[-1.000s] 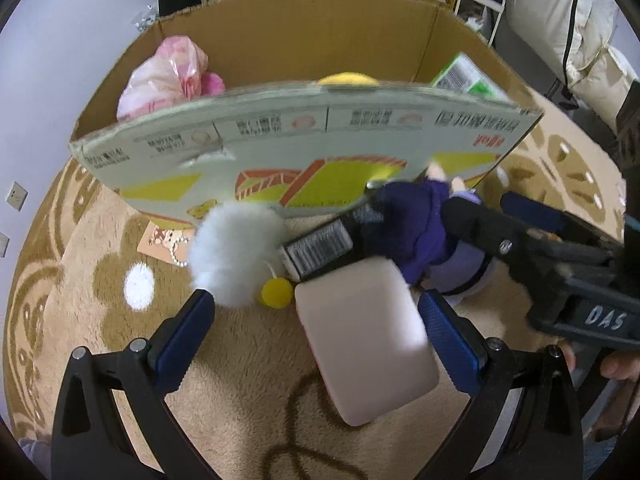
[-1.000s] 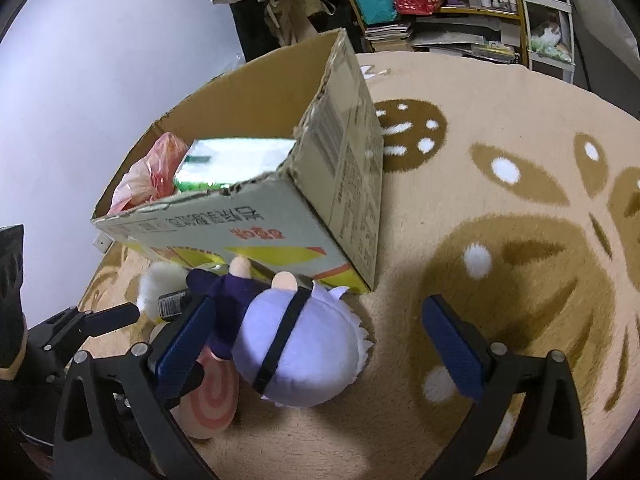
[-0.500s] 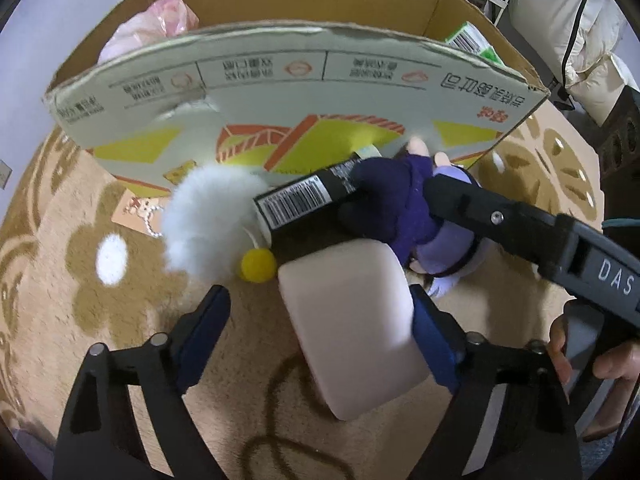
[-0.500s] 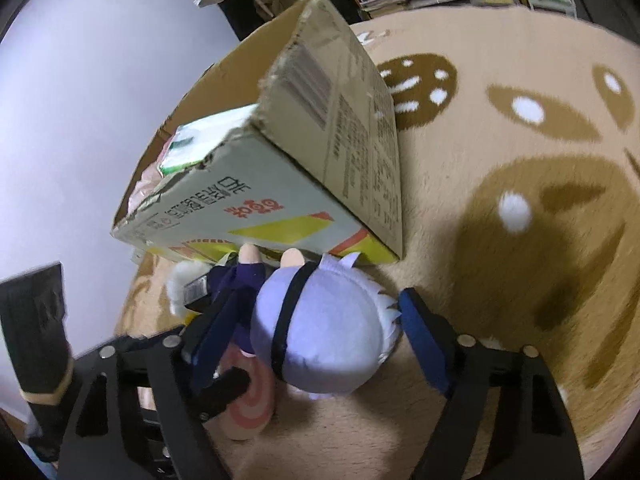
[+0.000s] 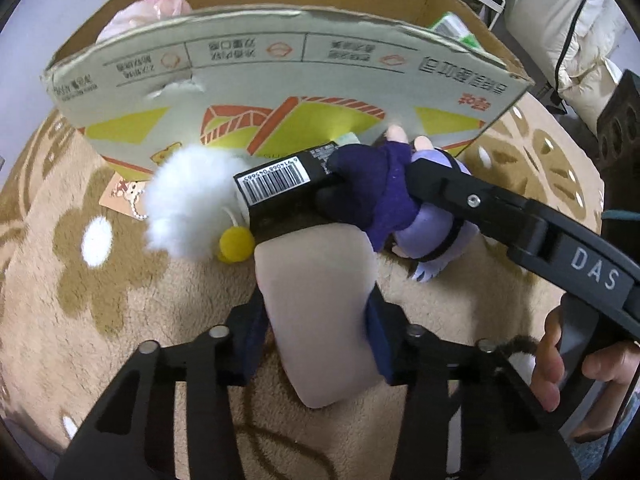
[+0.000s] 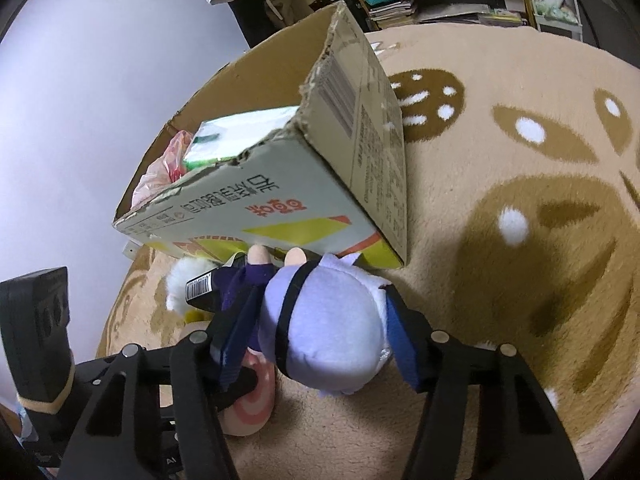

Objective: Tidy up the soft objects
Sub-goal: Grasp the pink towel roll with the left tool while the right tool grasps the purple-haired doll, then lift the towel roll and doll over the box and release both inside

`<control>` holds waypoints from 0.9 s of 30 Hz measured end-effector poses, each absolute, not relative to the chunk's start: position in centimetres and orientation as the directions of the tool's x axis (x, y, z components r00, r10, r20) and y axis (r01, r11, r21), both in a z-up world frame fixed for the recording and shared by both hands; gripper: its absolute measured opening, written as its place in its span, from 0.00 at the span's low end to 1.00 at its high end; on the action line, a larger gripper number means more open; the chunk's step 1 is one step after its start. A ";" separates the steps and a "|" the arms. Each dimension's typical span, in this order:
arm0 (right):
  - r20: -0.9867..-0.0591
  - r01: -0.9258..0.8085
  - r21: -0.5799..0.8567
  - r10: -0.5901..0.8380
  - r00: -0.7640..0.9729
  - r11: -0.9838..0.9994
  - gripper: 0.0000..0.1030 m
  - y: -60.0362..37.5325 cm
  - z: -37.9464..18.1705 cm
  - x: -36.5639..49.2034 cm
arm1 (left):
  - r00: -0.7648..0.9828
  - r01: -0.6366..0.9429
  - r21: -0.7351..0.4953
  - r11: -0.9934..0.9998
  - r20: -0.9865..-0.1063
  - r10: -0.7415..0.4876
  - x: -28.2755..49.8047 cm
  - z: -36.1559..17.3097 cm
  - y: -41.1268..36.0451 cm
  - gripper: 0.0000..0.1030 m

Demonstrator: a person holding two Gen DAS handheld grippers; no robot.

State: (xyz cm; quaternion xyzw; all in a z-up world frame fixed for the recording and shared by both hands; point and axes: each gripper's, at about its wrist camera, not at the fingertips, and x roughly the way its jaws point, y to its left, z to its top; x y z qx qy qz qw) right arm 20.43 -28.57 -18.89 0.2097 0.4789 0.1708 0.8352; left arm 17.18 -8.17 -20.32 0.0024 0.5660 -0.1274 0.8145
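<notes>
1. Left hand-held gripper point(image 5: 316, 336): blue pads pressed against both sides of a pale pink cushion point(image 5: 320, 312), which lies on the rug point(image 5: 120, 300) at 6 o'clock of the left wrist view. In the right wrist view the cushion's end shows a pink spiral point(image 6: 252, 404).
2. Right hand-held gripper point(image 6: 320, 340): pinching the lavender head of a plush doll point(image 6: 328, 328) in a dark purple outfit, a black band across the head. The doll lies on the rug, touching the base of the cardboard box point(image 5: 280, 92).
3. The right gripper's body, seen from the left wrist, bears white lettering "DAS" point(image 5: 596, 276).
4. A black carton point(image 5: 288, 192) with a white barcode label lies between the doll and a white fluffy pom-pom point(image 5: 188, 208); a yellow ball point(image 5: 236, 244) sits at the pom-pom's 5 o'clock. Barcode digits not reliably legible.
5. Box face carries upside-down East Asian print and yellow-orange graphics; unreadable. Inside: a pink plastic bag point(image 5: 148, 12) and a green-white package point(image 6: 236, 136).
</notes>
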 end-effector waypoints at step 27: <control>-0.677 -0.072 0.384 0.334 0.656 0.921 0.58 -28.6 -12.3 15.2 | 0.598 0.095 0.096 0.991 -0.801 0.020 15.2 -12.6 -3.3 0.28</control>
